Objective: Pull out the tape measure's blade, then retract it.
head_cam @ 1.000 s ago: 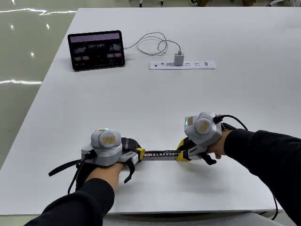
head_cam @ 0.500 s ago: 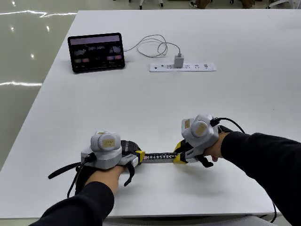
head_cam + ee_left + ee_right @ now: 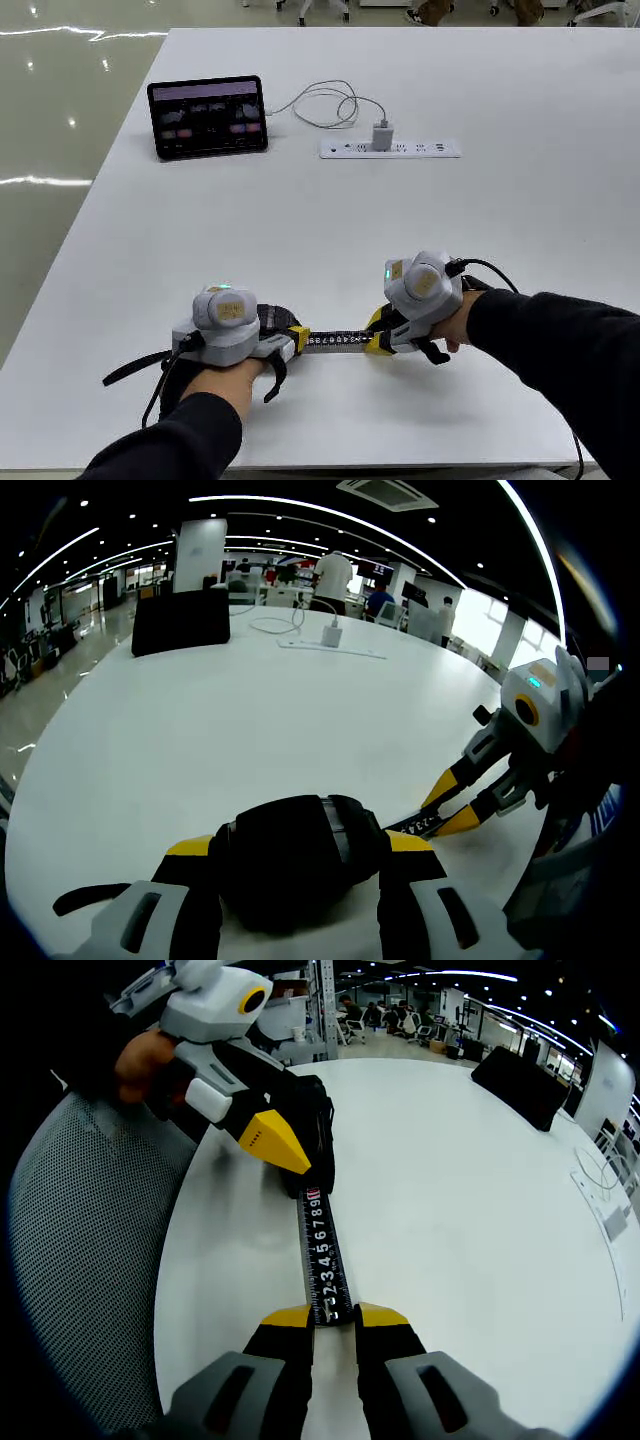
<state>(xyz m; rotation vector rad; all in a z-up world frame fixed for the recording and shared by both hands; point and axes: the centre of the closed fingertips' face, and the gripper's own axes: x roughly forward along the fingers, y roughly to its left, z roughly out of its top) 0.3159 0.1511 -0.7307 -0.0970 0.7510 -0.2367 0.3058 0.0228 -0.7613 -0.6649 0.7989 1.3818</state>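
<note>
**Blade partly out between two grippers at the near edge of a white counter**

The tape measure (image 3: 300,855), a black rounded case, sat on the counter (image 3: 350,220) close to its near edge. The left gripper (image 3: 296,334) had its fingers (image 3: 190,848) closed against the case's two sides. A short run of blade (image 3: 320,1255) lay flat along the surface from the case to the right gripper (image 3: 332,1316), whose yellow-tipped fingers (image 3: 285,1318) were pinched on the blade's free end.

The counter was broad, plain white and matte. Towards its far side a dark tablet (image 3: 207,115) stood propped up, well apart from the grippers. Beside it lay a white power strip (image 3: 390,149) with a charger (image 3: 381,132) plugged in and a looped cable (image 3: 320,98) trailing back towards the tablet.

To the left a glossy floor (image 3: 50,130) reflected ceiling lights. The left gripper view showed a large open office with strip lighting and people standing far off. A grey mesh chair (image 3: 80,1260) stood at the counter's near edge.
</note>
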